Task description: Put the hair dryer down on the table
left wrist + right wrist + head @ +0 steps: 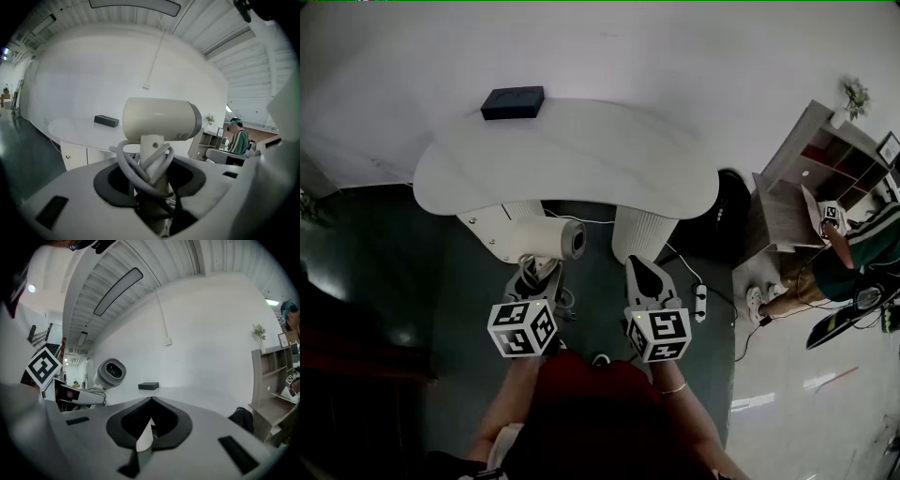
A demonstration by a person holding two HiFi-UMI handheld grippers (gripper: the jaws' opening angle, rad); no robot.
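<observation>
The cream hair dryer (546,237) hangs in the air just short of the white table's (581,159) near edge, its nozzle pointing right. My left gripper (534,274) is shut on its handle, which has the grey cord wound round it (145,164). In the left gripper view the dryer's body (159,119) stands upright above the jaws. My right gripper (642,272) is beside it to the right, shut and empty, its jaws meeting in a point (151,401). The right gripper view shows the hair dryer (110,372) at its left.
A dark flat box (513,102) lies at the table's far edge. Ribbed pedestals (642,232) stand under the table, with a power strip (700,302) and cable on the floor. At the right are a shelf unit (825,169) and a person in green stripes (853,253).
</observation>
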